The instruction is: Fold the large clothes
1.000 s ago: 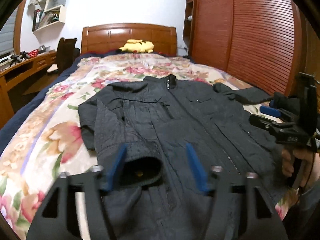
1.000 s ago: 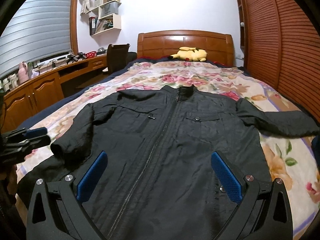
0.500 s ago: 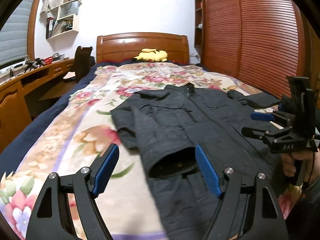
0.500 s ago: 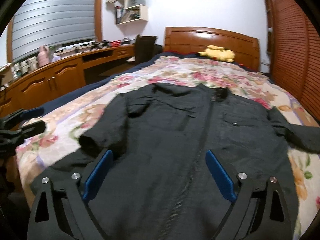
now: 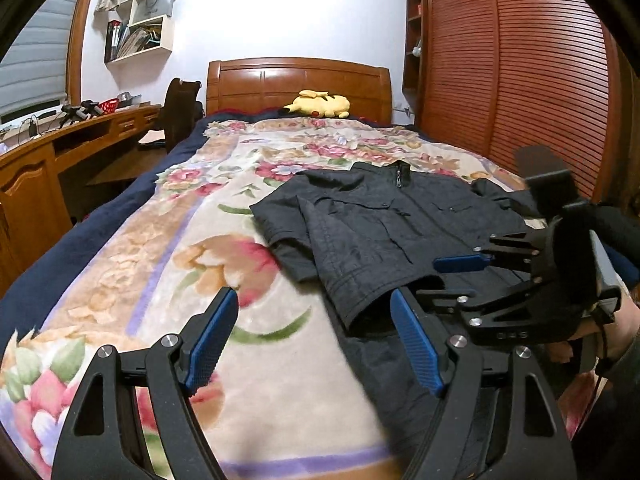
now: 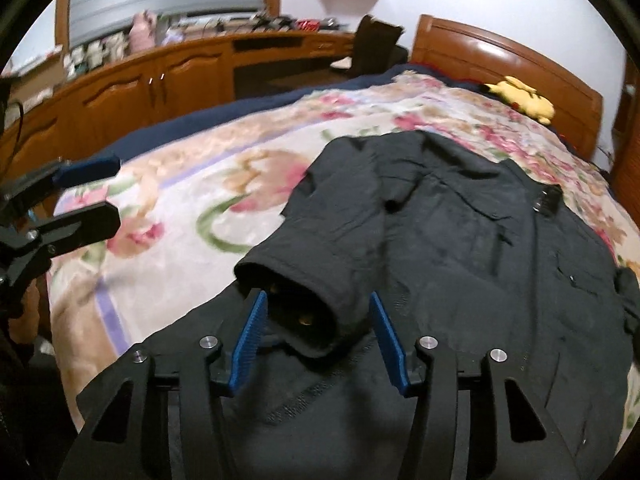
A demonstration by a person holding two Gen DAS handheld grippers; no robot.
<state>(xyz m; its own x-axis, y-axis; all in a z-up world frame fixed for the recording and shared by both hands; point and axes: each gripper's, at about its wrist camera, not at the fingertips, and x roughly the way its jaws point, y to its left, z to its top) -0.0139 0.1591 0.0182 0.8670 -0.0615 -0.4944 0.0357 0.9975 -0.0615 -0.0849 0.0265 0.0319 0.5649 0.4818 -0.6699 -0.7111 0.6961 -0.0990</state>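
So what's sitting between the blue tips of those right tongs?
In the right wrist view, the folded-over sleeve cuff of the dark jacket lies between the open right tongs, its opening facing the camera. The tips flank it without pinching.

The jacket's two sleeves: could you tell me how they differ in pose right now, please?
The left sleeve is folded across the jacket front, its cuff lying open between the right gripper fingers; the right sleeve lies spread outward over the blanket. The left sleeve is seen up close, while the right sleeve's far end is hidden. Both are the same dark fabric.
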